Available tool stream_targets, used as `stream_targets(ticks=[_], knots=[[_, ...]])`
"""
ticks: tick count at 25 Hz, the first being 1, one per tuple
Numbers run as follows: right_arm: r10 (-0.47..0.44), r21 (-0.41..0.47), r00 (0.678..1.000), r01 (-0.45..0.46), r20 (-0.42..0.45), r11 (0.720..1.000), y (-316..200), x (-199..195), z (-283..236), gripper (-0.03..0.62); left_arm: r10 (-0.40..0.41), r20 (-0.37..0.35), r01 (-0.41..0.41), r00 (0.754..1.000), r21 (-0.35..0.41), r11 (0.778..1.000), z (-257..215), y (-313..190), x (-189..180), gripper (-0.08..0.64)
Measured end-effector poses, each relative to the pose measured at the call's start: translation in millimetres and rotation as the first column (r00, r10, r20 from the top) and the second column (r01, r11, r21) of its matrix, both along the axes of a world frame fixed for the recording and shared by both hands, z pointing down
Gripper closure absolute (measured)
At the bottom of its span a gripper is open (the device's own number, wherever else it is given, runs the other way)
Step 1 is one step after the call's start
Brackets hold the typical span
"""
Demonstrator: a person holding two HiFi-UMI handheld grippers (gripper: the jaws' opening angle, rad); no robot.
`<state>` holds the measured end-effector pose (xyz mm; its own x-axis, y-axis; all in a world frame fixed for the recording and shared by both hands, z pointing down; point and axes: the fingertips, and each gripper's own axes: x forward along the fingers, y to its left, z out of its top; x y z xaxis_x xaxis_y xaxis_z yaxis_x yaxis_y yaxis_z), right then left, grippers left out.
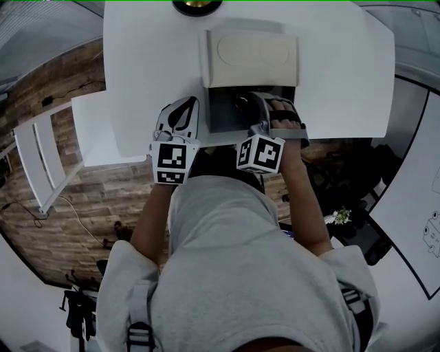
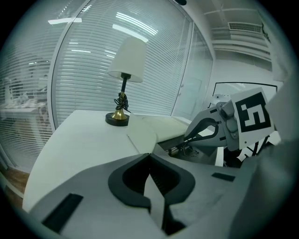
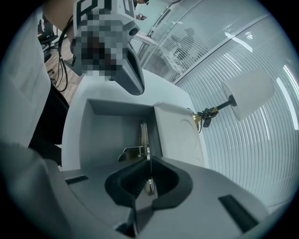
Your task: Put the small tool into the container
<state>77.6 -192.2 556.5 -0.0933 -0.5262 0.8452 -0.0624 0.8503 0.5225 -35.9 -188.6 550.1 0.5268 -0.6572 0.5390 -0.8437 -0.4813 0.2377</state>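
An open grey container (image 1: pixel 221 113) stands on the white table (image 1: pixel 151 62), its cream lid (image 1: pixel 253 58) folded back. My right gripper (image 1: pixel 265 104) reaches down into it. Seen from the right gripper view, the right gripper (image 3: pixel 149 158) is shut on the small metal tool (image 3: pixel 139 149), which pokes out past the tips just above the container floor (image 3: pixel 110 135). The left gripper view shows the tool (image 2: pixel 179 150) inside the box, under the right gripper (image 2: pixel 190 137). My left gripper (image 1: pixel 180 113) rests on the table just left of the container, shut and empty (image 2: pixel 149 155).
A table lamp (image 2: pixel 125 74) with a brass base (image 1: pixel 197 5) stands at the far edge of the table behind the container. The table's near edge (image 1: pixel 227 141) runs just under both grippers. Wood floor (image 1: pixel 82 192) lies to the left.
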Motion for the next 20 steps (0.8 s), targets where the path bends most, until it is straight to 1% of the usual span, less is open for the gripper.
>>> stream_targets(ticks=[8, 14, 16, 17, 18, 20], knots=[[0.012, 0.007, 1.0, -0.012, 0.007, 1.0, -1, -3, 2, 0.563, -0.002, 0.002, 0.002, 1.0, -0.008, 1.0, 3, 3, -4, 0.537], [0.03, -0.051, 0.999, -0.028, 0.041, 0.998, 7, -2, 7, 0.561, 0.002, -0.001, -0.002, 1.0, -0.016, 1.0, 5, 9, -2, 0.537], [0.035, -0.065, 0.998, -0.032, 0.045, 0.997, 10, -1, 8, 0.54, 0.003, -0.002, -0.003, 1.0, -0.017, 1.0, 5, 12, -1, 0.537], [0.039, -0.074, 0.998, -0.035, 0.046, 0.997, 11, -1, 8, 0.482, 0.003, -0.003, -0.004, 1.0, -0.017, 1.0, 5, 13, -1, 0.537], [0.043, -0.082, 0.998, -0.039, 0.047, 0.996, 12, 0, 9, 0.45, 0.004, -0.004, -0.004, 1.0, -0.017, 1.0, 4, 14, 0, 0.537], [0.049, -0.089, 0.997, -0.044, 0.052, 0.995, 14, 1, 9, 0.448, 0.003, -0.006, -0.003, 1.0, -0.016, 1.0, 4, 16, 1, 0.537]])
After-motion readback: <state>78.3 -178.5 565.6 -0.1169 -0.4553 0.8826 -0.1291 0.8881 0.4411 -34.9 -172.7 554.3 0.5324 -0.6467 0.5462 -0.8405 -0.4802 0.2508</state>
